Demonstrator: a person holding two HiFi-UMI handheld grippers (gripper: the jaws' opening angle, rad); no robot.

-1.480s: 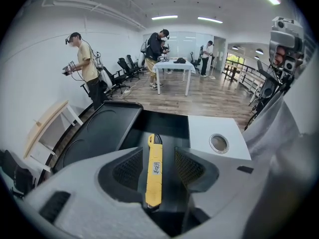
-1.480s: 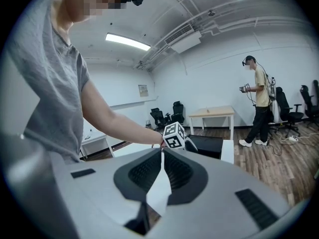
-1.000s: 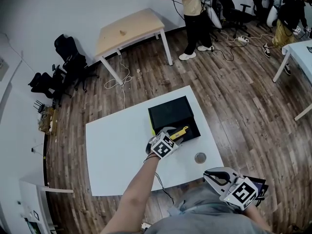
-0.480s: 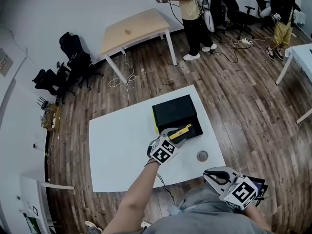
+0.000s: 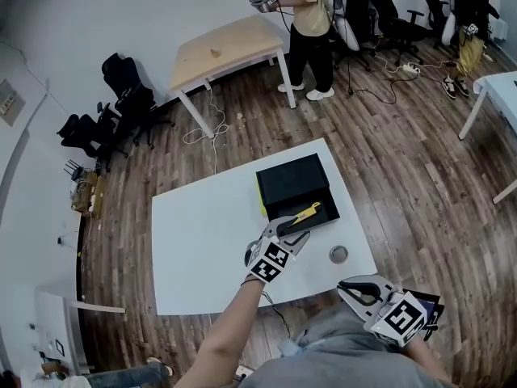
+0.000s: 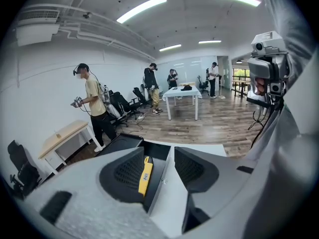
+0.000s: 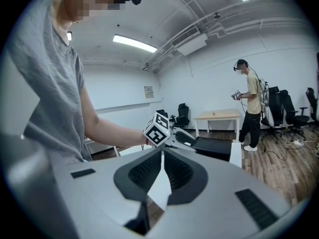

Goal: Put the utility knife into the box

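Where wood floor (image 5: 404, 160) spreads, white table (image 5: 202, 249) stands — black box (image 5: 291, 180) atop.

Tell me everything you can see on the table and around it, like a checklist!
Surface: white table, mostly bare, on a wooden floor.
Job's things: yellow utility knife lies inside the open black box.
Clutter: one small round grey disc near the table's front edge.
Grippers: left gripper open at the box, not gripping the knife; right gripper shut and empty, held off the table.
Cables: thin cable hangs below the left arm; loose cables on the floor.
Surroundings: wooden table, office chairs, a standing person holding grippers.
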